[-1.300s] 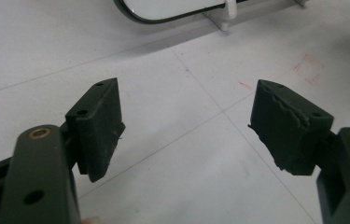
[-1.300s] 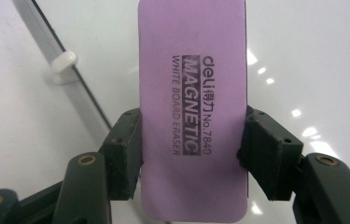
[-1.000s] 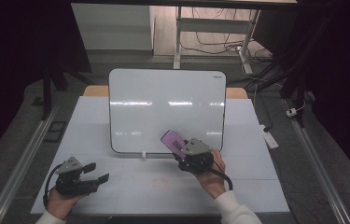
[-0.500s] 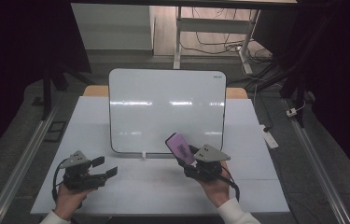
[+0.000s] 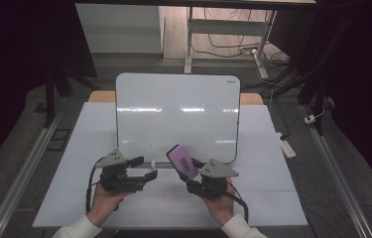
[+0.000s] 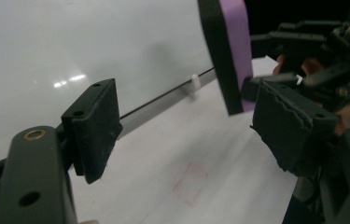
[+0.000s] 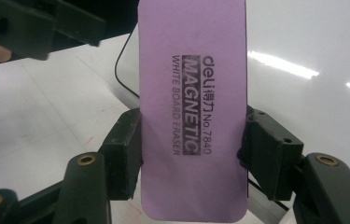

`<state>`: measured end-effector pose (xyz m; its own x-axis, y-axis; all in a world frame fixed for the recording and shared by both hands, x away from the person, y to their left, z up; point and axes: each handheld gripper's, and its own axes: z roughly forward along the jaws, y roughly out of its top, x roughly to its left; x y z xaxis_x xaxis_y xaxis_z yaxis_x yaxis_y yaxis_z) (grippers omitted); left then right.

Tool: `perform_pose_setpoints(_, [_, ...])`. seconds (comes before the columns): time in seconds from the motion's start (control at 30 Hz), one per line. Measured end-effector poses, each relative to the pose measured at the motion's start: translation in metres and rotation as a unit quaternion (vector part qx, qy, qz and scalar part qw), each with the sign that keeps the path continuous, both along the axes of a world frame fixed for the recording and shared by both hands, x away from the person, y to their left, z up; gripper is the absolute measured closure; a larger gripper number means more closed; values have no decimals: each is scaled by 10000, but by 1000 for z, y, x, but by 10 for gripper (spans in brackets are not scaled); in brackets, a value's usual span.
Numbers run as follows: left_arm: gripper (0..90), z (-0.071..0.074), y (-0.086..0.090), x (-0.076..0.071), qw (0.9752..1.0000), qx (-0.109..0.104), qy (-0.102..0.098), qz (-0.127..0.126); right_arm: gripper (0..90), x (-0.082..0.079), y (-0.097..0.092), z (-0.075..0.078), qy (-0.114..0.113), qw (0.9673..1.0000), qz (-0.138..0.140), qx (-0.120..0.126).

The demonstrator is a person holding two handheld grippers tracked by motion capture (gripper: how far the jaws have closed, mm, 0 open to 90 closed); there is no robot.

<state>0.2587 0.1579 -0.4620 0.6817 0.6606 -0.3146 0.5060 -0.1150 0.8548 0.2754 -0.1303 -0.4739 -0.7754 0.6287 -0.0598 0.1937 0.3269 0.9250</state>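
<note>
The right gripper view reads "MAGNETIC WHITE BOARD ERASER" on the purple eraser (image 7: 193,112) clamped upright in the right gripper (image 7: 193,154) above the tabletop (image 5: 273,198), while the high view shows the left gripper (image 5: 144,168) gaping empty beside it, before the whiteboard (image 5: 178,114).

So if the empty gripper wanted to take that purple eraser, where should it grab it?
Probably by the free upper half of the eraser, above where the right gripper clamps its long edges. The left gripper, jaws open, could come in from its own side and close across the two flat faces, purple top and black underside. The eraser is a thin slab tilted upward, so those faces are exposed.
</note>
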Motion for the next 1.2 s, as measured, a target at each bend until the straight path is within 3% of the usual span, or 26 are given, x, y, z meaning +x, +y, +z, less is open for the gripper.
perform_pose_setpoints(0.3, [245, 2, -13, 10, 9994, -301, 102, -113, 411, -1, 5, -4, 38, 9999, -8, 120])
perform_pose_setpoints(0.47, [270, 2, -27, 16, 9989, -331, 139, -284, 411, -2, 7, -5, 47, 9999, 4, 164])
perform_pose_setpoints(0.67, [378, 1, -39, 22, 9982, -423, 133, -400, 411, -3, 9, -6, 1, 9998, -27, 180])
perform_pose_setpoints(0.87, [569, 2, -40, 24, 9983, -470, 117, -337, 411, -6, 10, -5, -61, 9997, -49, 224])
perform_pose_setpoints(1.07, [614, 4, -39, 23, 9982, -479, 85, -351, 404, -5, 12, -6, 71, 9994, -4, 330])
perform_pose_setpoints(1.2, [625, 6, -32, 23, 9986, -403, 46, -327, 352, -3, 12, -6, 224, 9988, 189, 381])
